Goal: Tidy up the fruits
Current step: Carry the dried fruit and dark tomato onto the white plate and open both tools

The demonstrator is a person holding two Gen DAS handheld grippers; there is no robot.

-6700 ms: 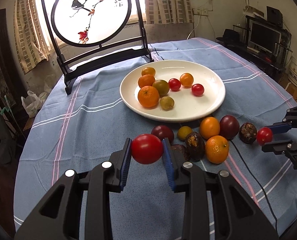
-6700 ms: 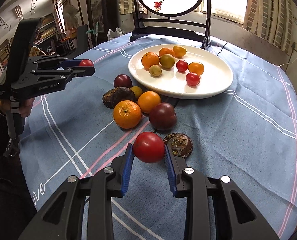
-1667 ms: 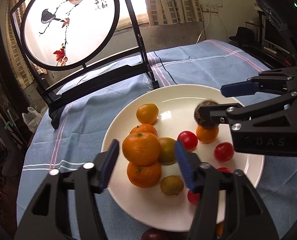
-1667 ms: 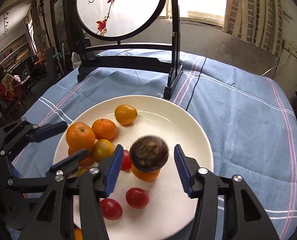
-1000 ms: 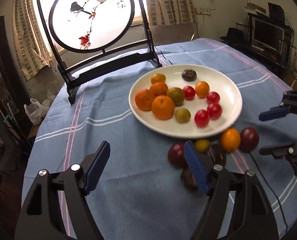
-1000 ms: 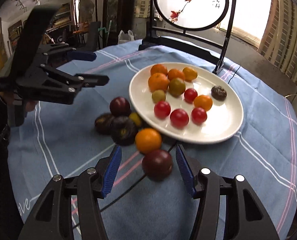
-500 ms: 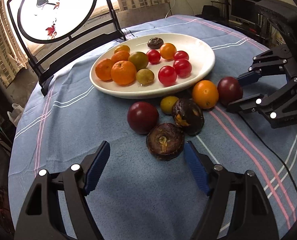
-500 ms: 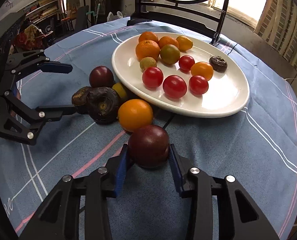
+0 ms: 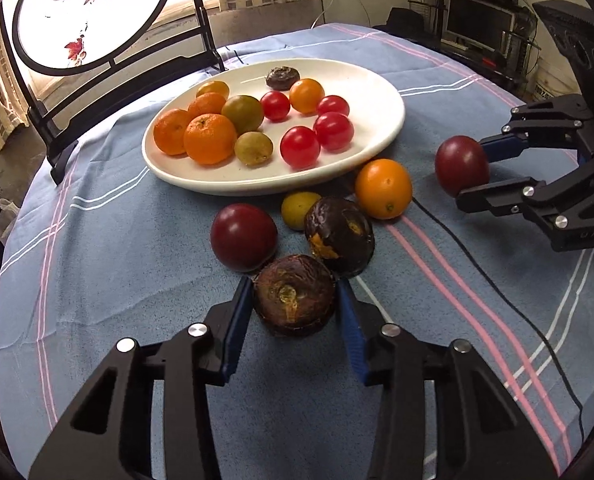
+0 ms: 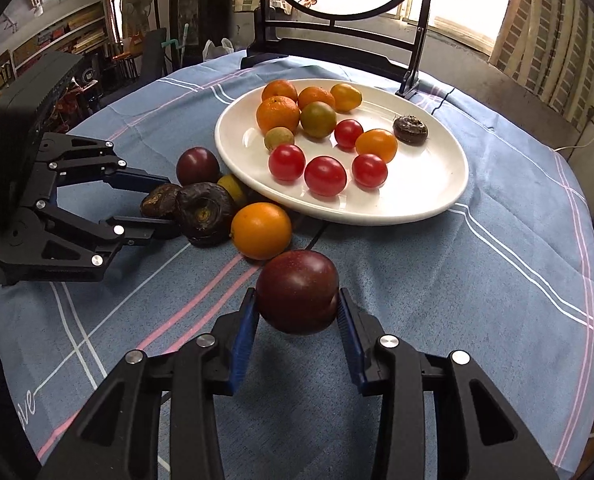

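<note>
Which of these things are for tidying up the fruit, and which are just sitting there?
For the job:
white plate
wrinkled brown fruit
held dark red plum
loose orange
cherry tomatoes

Just lying about:
round bird screen
monitor

Cloth [image 9: 137, 248]: blue, pink and white stripes. Plate [image 9: 381, 92]: white. Tomatoes [image 9: 300, 147]: red. Plum [image 10: 297, 297]: dark maroon. Rotten fruit [image 9: 293, 295]: brown-black, orange patches.
</note>
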